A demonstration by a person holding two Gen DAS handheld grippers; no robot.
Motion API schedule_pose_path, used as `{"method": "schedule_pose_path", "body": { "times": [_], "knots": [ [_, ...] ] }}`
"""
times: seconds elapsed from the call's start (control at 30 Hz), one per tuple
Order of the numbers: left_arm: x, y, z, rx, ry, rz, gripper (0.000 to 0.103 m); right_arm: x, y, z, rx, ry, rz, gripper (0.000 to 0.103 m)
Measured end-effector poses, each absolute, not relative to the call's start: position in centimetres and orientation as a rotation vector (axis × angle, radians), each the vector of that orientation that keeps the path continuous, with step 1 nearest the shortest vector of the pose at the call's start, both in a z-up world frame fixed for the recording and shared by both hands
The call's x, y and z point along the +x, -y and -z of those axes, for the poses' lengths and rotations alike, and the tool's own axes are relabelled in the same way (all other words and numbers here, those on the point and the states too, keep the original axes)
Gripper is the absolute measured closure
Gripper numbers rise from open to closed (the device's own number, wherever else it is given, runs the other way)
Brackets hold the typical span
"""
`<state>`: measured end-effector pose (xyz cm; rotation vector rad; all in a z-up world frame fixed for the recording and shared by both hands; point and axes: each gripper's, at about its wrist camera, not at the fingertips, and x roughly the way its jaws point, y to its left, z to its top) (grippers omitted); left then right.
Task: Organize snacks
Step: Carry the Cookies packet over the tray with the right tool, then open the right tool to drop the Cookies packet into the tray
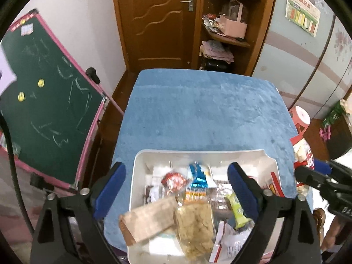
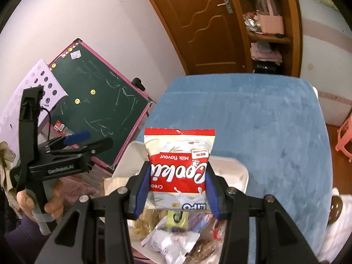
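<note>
A white bin (image 1: 198, 152) full of mixed snack packets stands at the near end of the blue-covered table (image 1: 209, 110). Among them are a clear bag of crackers (image 1: 194, 226), a brown flat pack (image 1: 149, 217) and a green bar (image 1: 236, 209). My left gripper (image 1: 176, 169) hangs over the bin with its jaws wide open and nothing between them. My right gripper (image 2: 178, 165) is shut on a red and white cookie bag (image 2: 179, 151), held upside down above the bin (image 2: 238, 170). The left gripper (image 2: 88, 140) shows at the left of the right wrist view, in a person's hand.
A green chalkboard with a pink frame (image 1: 50, 110) leans at the table's left side. Behind the table are a wooden door (image 1: 158, 22) and shelves (image 1: 228, 35) with boxes. A red stool (image 1: 301, 118) stands right of the table. The far half of the blue cloth (image 2: 264, 121) is bare.
</note>
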<state>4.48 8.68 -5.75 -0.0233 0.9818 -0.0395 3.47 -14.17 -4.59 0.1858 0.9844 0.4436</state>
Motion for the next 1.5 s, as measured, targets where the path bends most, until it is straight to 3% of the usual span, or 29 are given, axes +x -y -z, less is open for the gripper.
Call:
{"method": "schedule_pose_path", "body": {
  "times": [0.5, 0.87, 0.93, 1.0, 1.5],
  "knots": [
    [-0.1, -9.7, 10.3, -0.137, -1.014, -0.027, 0.009, -0.4, 13.6, 8.5, 0.251, -1.012, -0.398, 0.056],
    [-1.3, -8.5, 10.2, -0.074, -0.987, -0.020, 0.009, -0.8, 13.5, 9.6, 0.244, -1.045, -0.336, 0.055],
    [-1.5, -8.3, 10.2, -0.074, -0.988, -0.016, 0.009, -0.8, 13.6, 9.6, 0.243, -1.051, -0.334, 0.048],
    [-1.6, -8.2, 10.2, -0.080, -0.991, -0.011, 0.009, -1.1, 13.7, 9.6, 0.247, -1.045, -0.326, 0.032],
    [-3.6, -6.6, 9.2, -0.060, -0.962, 0.027, 0.008, -4.6, 13.8, 7.2, 0.182, -0.919, -0.228, 0.032]
  ]
}}
